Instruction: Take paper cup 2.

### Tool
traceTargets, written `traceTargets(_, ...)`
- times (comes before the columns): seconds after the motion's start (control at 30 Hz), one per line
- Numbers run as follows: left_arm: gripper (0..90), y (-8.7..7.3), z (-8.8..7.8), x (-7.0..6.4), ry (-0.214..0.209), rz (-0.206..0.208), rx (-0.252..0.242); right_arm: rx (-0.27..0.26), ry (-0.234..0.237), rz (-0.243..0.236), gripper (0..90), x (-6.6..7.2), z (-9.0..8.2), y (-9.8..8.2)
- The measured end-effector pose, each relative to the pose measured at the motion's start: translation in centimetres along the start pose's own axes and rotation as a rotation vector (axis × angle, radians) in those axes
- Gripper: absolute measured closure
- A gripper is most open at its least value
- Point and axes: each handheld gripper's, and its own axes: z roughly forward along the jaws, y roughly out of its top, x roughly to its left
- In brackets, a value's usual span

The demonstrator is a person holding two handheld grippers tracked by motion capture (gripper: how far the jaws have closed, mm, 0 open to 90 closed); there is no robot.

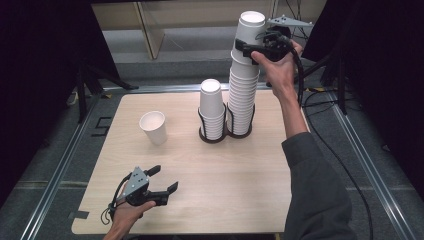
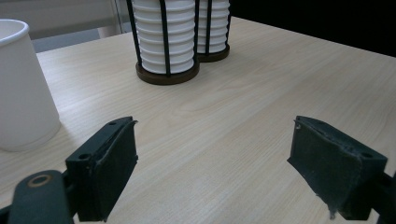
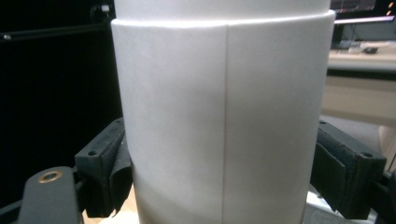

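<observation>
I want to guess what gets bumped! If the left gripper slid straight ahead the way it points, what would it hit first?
Probably the shorter cup stack in its black holder, seen dead ahead between the open left gripper jaws. The single cup sits off to one side, so it would likely be missed.

Table (image 1: 240, 190): two cup holders touching side by side at the far middle. Left holder (image 1: 212, 136) has the short stack (image 1: 211, 107), right holder (image 1: 239, 131) the tall stack (image 1: 246, 75). Single cup (image 1: 153, 127) upright, left of the holders, apart from them. Left gripper (image 1: 162, 181) low at the near-left edge, nearer than that cup. Right gripper (image 1: 246, 50) up around the tall stack near its top.
</observation>
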Motion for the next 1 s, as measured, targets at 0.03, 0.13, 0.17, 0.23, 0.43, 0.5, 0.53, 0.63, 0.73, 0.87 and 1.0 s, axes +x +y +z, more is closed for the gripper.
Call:
traceTargets(0.03,14.2,0.0,0.0,-0.1,0.002,-0.002,0.008,-0.008,-0.001,-0.001,17.3,0.1,-0.1,0.3)
traceTargets(0.13,14.3,0.0,0.0,-0.1,0.0,-0.001,0.008,-0.026,-0.01,-0.007,17.3,0.4,-0.5,1.1)
traceTargets(0.17,14.3,0.0,0.1,-0.1,-0.004,-0.002,-0.001,-0.035,-0.009,-0.012,17.3,0.4,-0.6,1.4)
traceTargets(0.23,14.3,0.0,0.0,-0.2,-0.001,0.0,0.007,-0.05,-0.005,0.002,17.3,0.6,-0.9,2.1)
traceTargets(0.43,14.3,0.0,0.0,-0.2,-0.007,0.005,0.014,-0.088,-0.008,-0.008,17.3,1.2,-1.8,3.8)
traceTargets(0.5,14.3,0.0,0.0,-0.2,-0.008,0.004,0.014,-0.106,-0.01,-0.002,17.3,1.4,-2.2,4.4)
traceTargets(0.53,14.2,0.0,0.0,-0.2,-0.008,0.006,0.015,-0.11,-0.016,-0.009,17.3,1.4,-2.4,4.7)
traceTargets(0.63,14.3,0.0,0.0,-0.2,-0.009,0.006,0.013,-0.132,-0.02,-0.015,17.3,1.4,-3.1,5.4)
traceTargets(0.73,14.3,0.0,0.0,-0.2,-0.008,0.007,0.015,-0.135,-0.034,-0.022,17.3,1.3,-4.2,5.7)
traceTargets(0.87,14.3,-0.1,0.2,-0.3,-0.013,0.003,0.005,-0.133,-0.044,-0.044,17.3,1.0,-5.8,5.6)
traceTargets(1.0,14.3,0.0,0.2,-0.3,-0.013,0.002,0.005,-0.132,-0.036,-0.045,17.3,0.7,-7.6,4.8)
